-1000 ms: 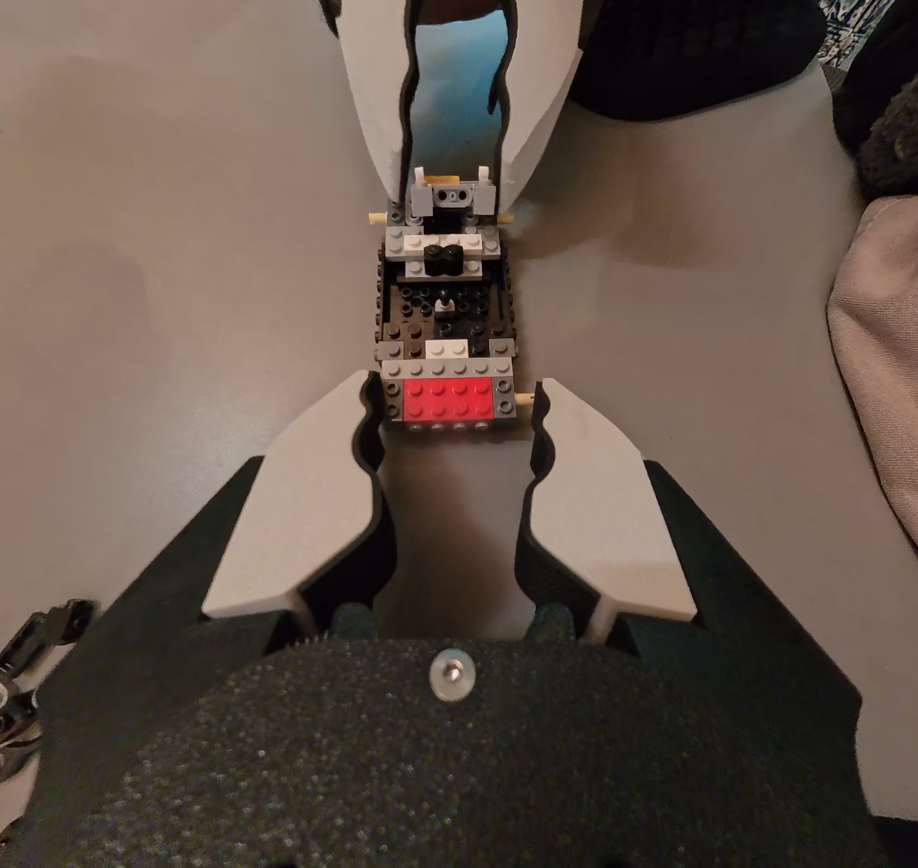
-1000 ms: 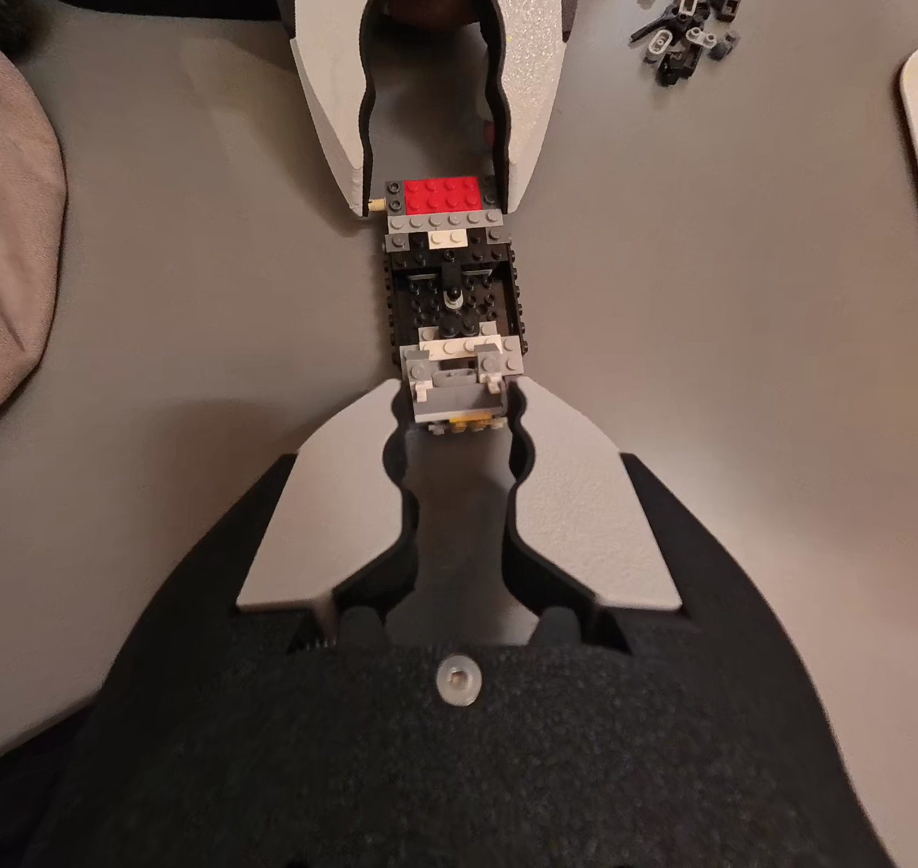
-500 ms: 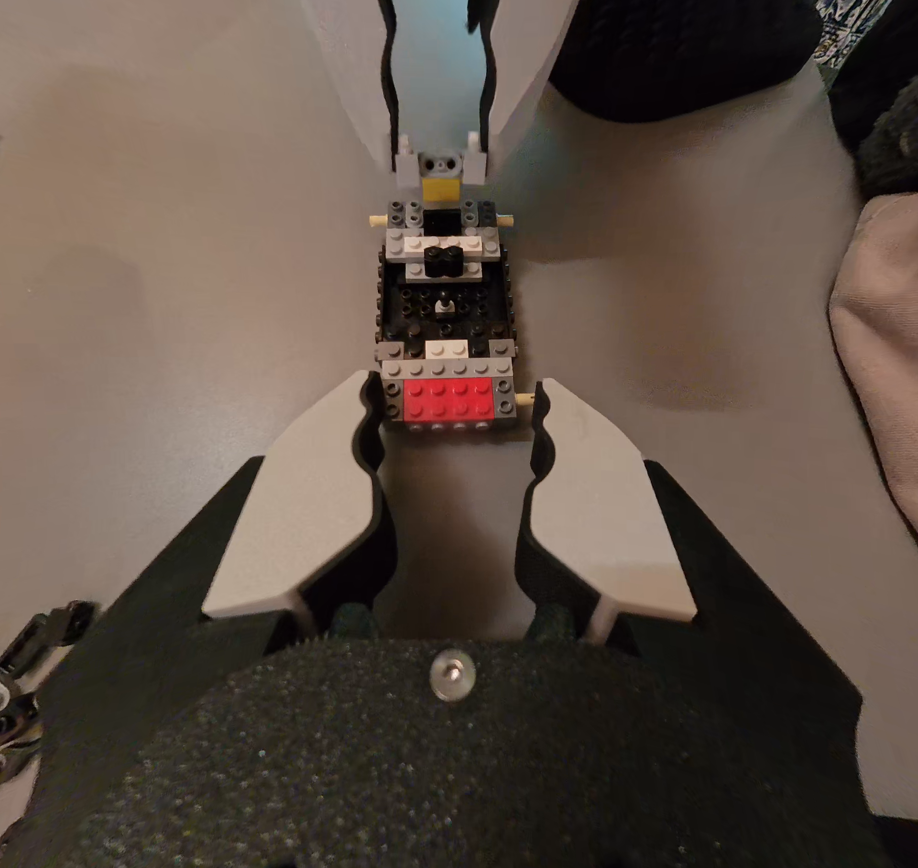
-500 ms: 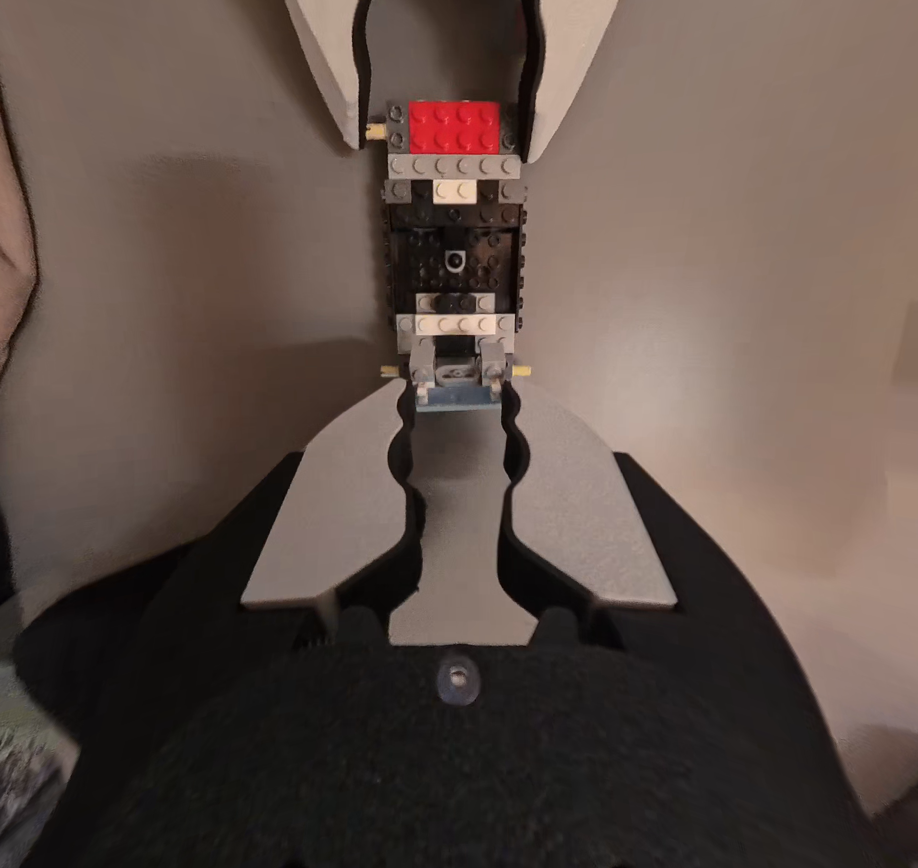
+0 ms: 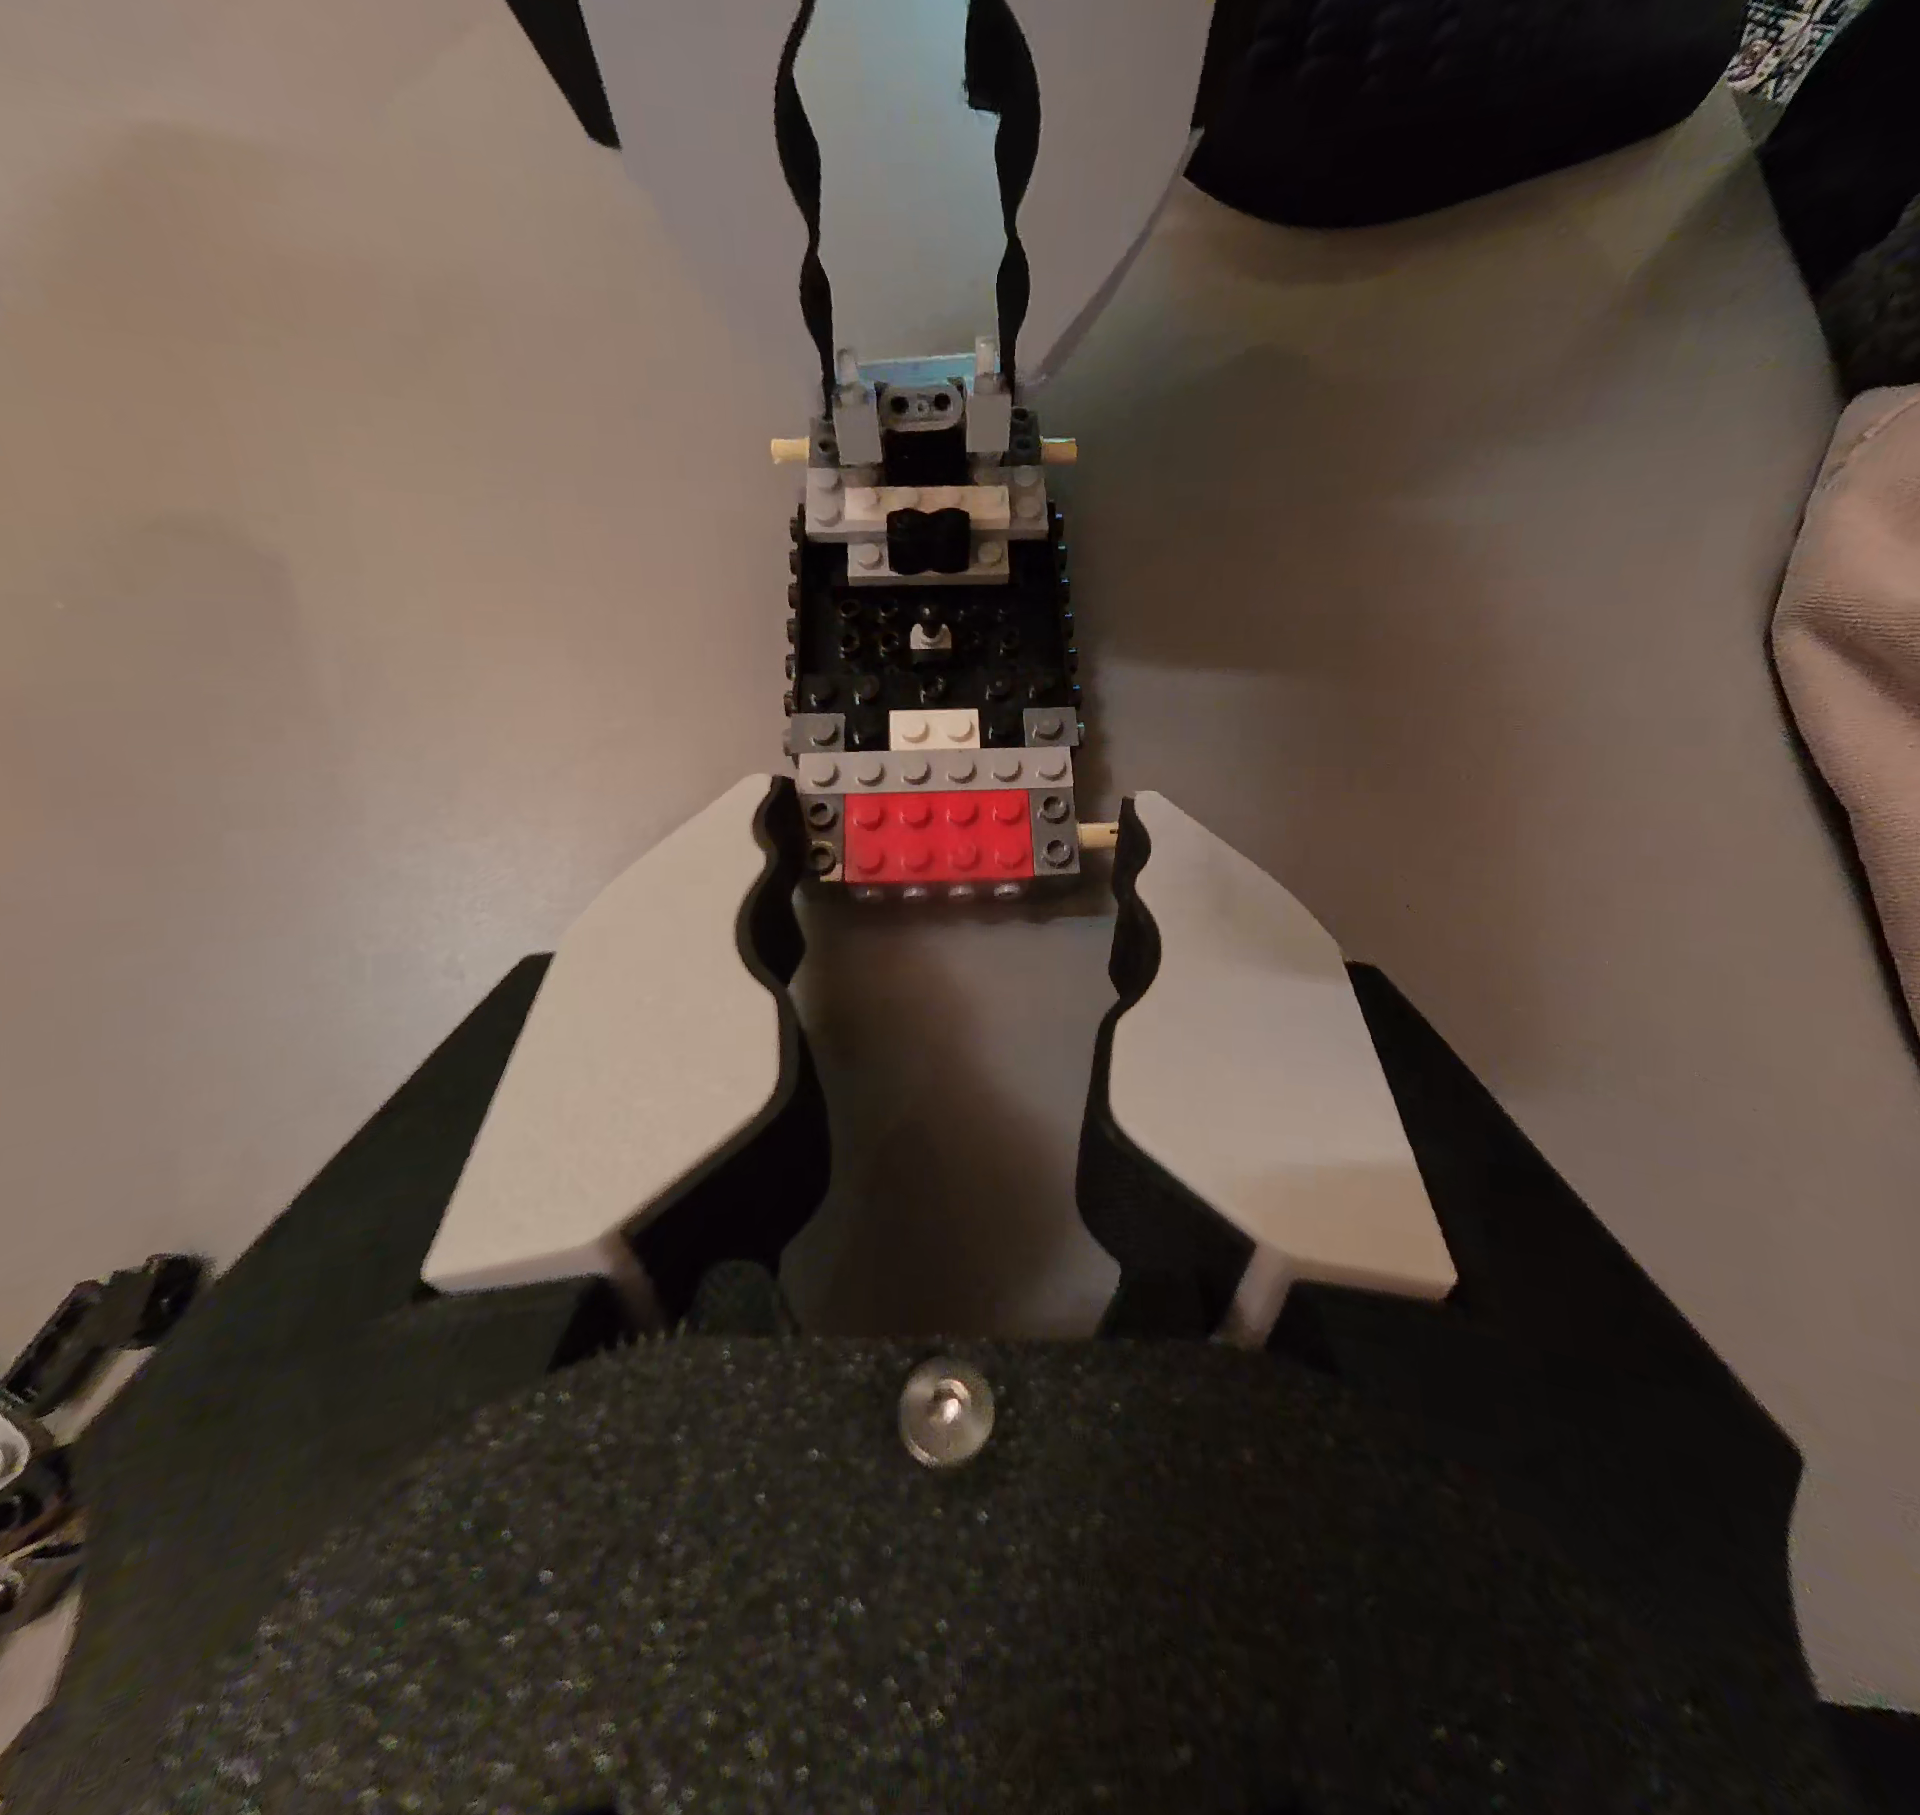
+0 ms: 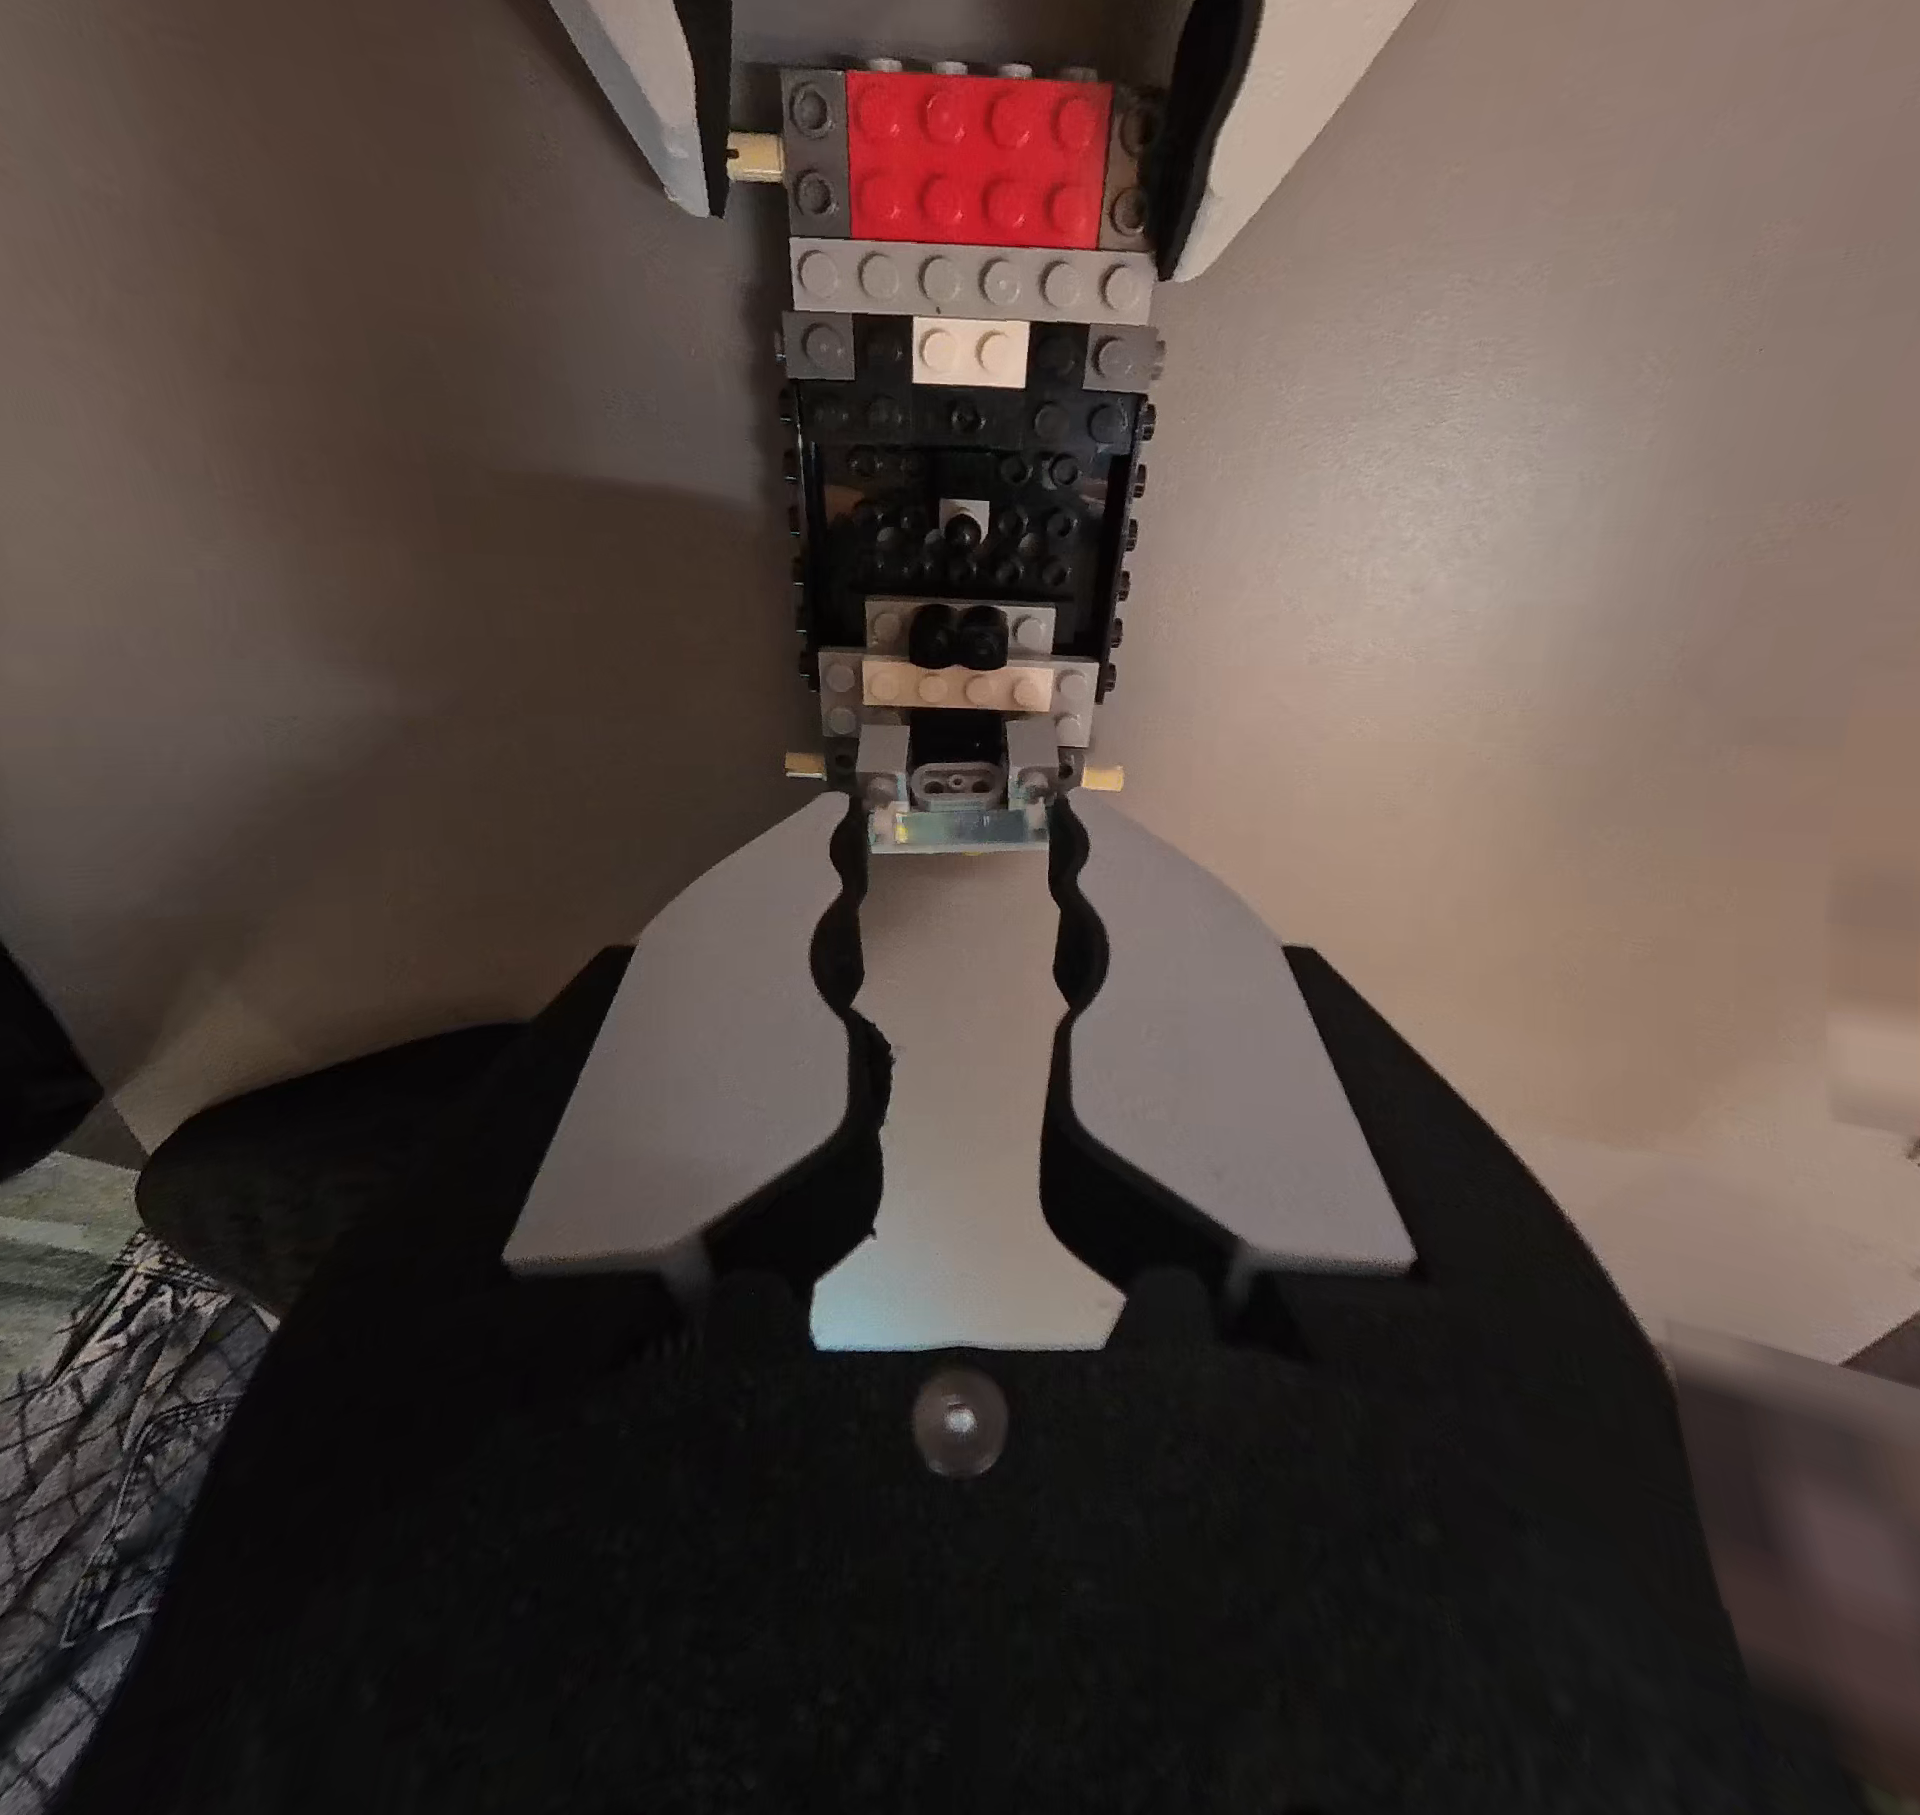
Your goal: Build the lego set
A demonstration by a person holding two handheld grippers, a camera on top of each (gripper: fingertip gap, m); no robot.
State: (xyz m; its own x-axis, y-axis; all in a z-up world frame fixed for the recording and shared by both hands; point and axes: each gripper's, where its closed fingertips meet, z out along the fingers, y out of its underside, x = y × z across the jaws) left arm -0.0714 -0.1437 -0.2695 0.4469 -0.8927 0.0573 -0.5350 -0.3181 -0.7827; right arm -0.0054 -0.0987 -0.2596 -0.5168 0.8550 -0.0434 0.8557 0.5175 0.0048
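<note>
The grey table point(image 5: 364, 622) carries the lego chassis point(image 5: 932, 653), a long black and grey build lying flat between the two grippers. The left gripper point(image 5: 951, 835) brackets its red-brick point(image 5: 940, 838) end: one finger touches the side, the other stands just off a tan axle pin point(image 5: 1096, 836), so the jaws are part open and not yet clamping. The right gripper point(image 6: 956, 815) is closed on a small grey front assembly point(image 6: 954, 797), pressing it onto the far end. To seat it well, the left jaws should probably steady the chassis against sliding, while the right pushes straight down over the studs, level, without twisting. Whether the piece is fully seated cannot be told. The protruding tan pins point(image 6: 1103, 778) look easy to knock.
</note>
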